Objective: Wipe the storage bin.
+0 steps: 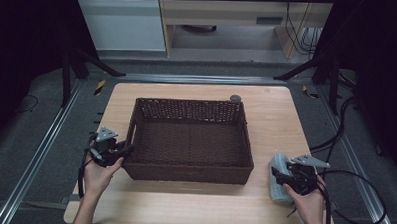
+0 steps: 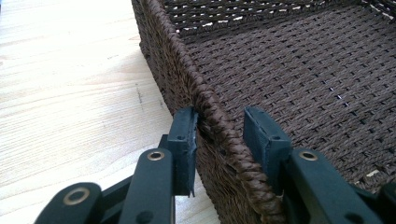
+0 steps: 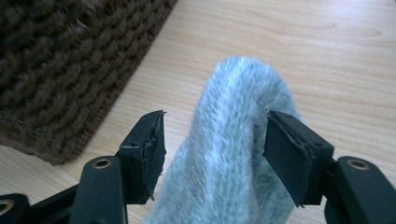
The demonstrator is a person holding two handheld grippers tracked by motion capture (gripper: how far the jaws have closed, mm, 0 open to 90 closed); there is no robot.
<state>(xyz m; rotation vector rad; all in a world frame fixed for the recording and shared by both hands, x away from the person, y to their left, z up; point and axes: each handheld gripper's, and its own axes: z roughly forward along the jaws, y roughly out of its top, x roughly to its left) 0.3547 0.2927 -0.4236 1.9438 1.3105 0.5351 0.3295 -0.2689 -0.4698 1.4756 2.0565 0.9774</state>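
Looking like lab or recording studio, not home. Light wooden desk [image 1: 193, 202] standing alone on grey carpeted floor [image 1: 30, 151]. Metal floor rails [image 1: 40, 151] running along both sides of desk. Black stand legs [image 1: 88, 60] bracing at angles behind desk, left and right. Black cables [image 1: 354, 182] trailing over floor right of desk. Pale cabinets [image 1: 122, 24] and wired bench standing beyond desk. Dark surroundings closing in on both sides of desk.
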